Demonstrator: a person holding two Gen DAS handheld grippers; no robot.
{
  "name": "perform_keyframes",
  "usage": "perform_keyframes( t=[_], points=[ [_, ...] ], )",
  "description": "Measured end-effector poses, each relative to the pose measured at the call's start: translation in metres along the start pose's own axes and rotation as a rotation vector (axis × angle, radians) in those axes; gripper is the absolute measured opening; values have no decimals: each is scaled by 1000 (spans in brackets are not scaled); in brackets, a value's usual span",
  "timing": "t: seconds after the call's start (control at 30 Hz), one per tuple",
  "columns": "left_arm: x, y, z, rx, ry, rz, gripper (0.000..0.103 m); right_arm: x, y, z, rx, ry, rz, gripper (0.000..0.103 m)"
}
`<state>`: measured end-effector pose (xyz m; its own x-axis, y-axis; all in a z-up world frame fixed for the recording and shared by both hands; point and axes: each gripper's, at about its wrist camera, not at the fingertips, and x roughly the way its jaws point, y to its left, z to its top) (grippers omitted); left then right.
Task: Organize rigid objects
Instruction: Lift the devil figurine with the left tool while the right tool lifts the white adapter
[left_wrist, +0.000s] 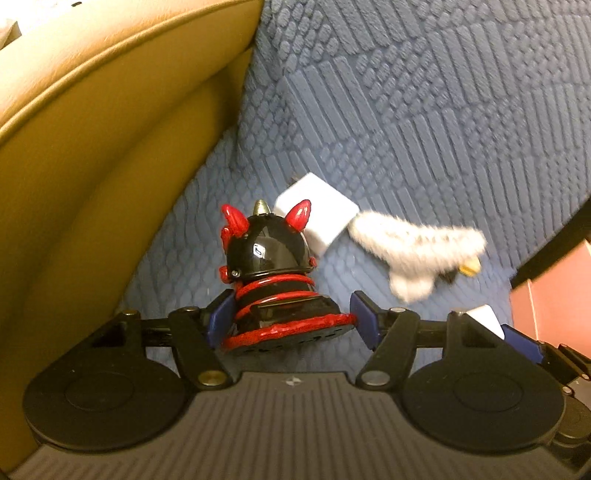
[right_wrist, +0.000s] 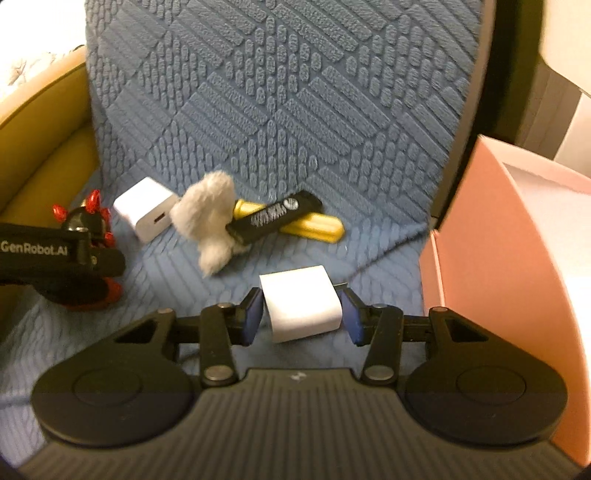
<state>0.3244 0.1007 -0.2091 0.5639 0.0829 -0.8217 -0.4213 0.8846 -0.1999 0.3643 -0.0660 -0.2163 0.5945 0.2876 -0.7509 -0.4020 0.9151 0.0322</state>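
Your left gripper clamps the black-and-red figurine, near left on the blue cover. Your right gripper brackets the near white charger; pad contact cannot be confirmed.

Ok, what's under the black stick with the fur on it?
A yellow bar lies crosswise under the black stick, both ends poking out. Its middle is covered. The fur tuft hides the stick's left end, and what lies beneath the fur cannot be seen.
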Motion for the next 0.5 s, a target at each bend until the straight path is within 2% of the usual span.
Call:
perform_keyframes(
  t=[0.5],
  points=[
    [-50, -4, -48, 84, 65, -27, 72, -59, -8, -50, -7, 55, 6, 47]
  ],
)
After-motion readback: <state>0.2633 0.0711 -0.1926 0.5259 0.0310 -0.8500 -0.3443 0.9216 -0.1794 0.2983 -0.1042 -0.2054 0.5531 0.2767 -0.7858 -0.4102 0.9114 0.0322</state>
